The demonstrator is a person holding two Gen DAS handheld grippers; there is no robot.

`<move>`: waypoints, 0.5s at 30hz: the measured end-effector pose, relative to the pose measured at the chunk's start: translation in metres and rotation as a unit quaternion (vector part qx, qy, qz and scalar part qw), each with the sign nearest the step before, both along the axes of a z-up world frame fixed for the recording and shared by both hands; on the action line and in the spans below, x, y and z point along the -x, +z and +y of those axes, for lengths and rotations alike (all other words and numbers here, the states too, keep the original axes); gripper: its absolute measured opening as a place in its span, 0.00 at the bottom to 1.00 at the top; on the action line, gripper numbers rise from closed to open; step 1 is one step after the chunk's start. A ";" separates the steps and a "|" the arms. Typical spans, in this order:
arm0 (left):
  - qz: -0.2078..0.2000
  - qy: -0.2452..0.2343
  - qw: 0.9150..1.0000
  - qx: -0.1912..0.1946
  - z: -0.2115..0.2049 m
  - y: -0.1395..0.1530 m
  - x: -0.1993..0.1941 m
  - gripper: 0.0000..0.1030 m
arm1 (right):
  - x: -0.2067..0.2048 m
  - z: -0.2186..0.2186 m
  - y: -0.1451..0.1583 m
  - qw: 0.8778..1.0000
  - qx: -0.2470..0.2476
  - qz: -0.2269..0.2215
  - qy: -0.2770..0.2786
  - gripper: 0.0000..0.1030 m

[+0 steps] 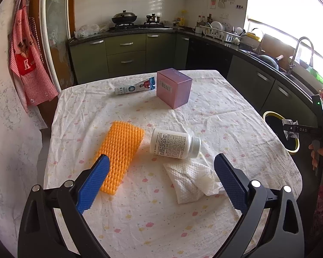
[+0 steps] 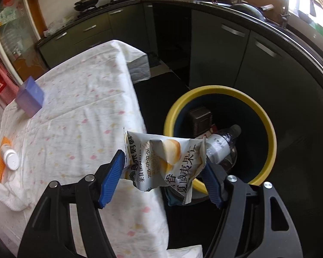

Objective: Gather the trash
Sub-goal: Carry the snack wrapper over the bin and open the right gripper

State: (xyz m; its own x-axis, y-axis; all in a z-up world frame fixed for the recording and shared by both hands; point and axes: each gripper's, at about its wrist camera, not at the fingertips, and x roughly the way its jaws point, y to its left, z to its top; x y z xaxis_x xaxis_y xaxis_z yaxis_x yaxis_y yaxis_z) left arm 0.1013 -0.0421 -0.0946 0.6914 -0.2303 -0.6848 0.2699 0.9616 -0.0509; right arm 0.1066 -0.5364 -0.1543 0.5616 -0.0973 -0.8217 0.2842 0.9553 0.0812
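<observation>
Snack wrapper (image 2: 161, 161), crumpled and printed, is pinched between the blue pads of the right hand-held gripper (image 2: 164, 167), jaws partly closed on it, and is held past the tabletop (image 2: 75, 111) edge, near the front rim of the yellow-rimmed bin (image 2: 267, 129) on the floor. A plastic bottle (image 2: 221, 148) and a dark boxy item (image 2: 201, 118) are seen already inside the bin. Left hand-held gripper (image 1: 161, 172) is held wide open and empty above the tabletop, with the orange foam net (image 1: 120, 150), white bottle (image 1: 174, 143) and crumpled paper towel (image 1: 191, 178) ahead of it; a pink box (image 1: 174, 88) and a tube (image 1: 135, 86) lie farther back. Step in hand is judged to be the drop. For a clean release, the wrapper should be carried forward until it hangs wholly over the bin mouth, since part of it appears to overlap the near rim; the jaws should then be opened fully so the light film is not caught on a pad.
</observation>
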 end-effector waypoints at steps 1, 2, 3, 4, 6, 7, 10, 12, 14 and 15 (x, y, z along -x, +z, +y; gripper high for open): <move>0.001 -0.001 1.000 -0.001 -0.002 0.000 -0.001 0.93 | -0.002 -0.010 -0.004 1.000 0.001 0.003 -0.011 0.64; 0.002 -0.001 1.000 -0.001 -0.003 -0.001 -0.002 0.93 | -0.005 -0.018 -0.008 1.000 0.003 0.008 -0.021 0.64; 0.004 -0.002 1.000 -0.002 -0.005 -0.002 -0.003 0.93 | -0.007 -0.027 -0.012 0.999 0.006 0.015 -0.031 0.64; 0.005 -0.004 1.000 -0.003 -0.007 -0.002 -0.004 0.93 | -0.009 -0.034 -0.016 0.999 0.006 0.019 -0.039 0.64; 0.008 -0.006 1.000 -0.005 -0.010 -0.003 -0.006 0.93 | -0.013 -0.049 -0.024 0.998 0.010 0.027 -0.054 0.65; 0.009 -0.008 1.000 -0.006 -0.012 -0.004 -0.007 0.93 | -0.015 -0.055 -0.027 0.998 0.011 0.030 -0.061 0.68; 0.011 -0.011 1.000 -0.007 -0.016 -0.004 -0.011 0.93 | -0.019 -0.075 -0.034 0.996 0.016 0.035 -0.086 0.72; 0.012 -0.013 1.000 -0.008 -0.018 -0.005 -0.012 0.93 | -0.017 -0.084 -0.033 0.994 0.015 0.033 -0.102 0.72; 0.012 -0.013 1.000 -0.009 -0.019 -0.005 -0.012 0.93 | -0.010 -0.085 -0.029 0.994 0.008 0.022 -0.107 0.73; 0.013 -0.013 1.000 -0.009 -0.019 -0.006 -0.013 0.93 | -0.006 -0.084 -0.027 0.994 0.008 0.017 -0.106 0.74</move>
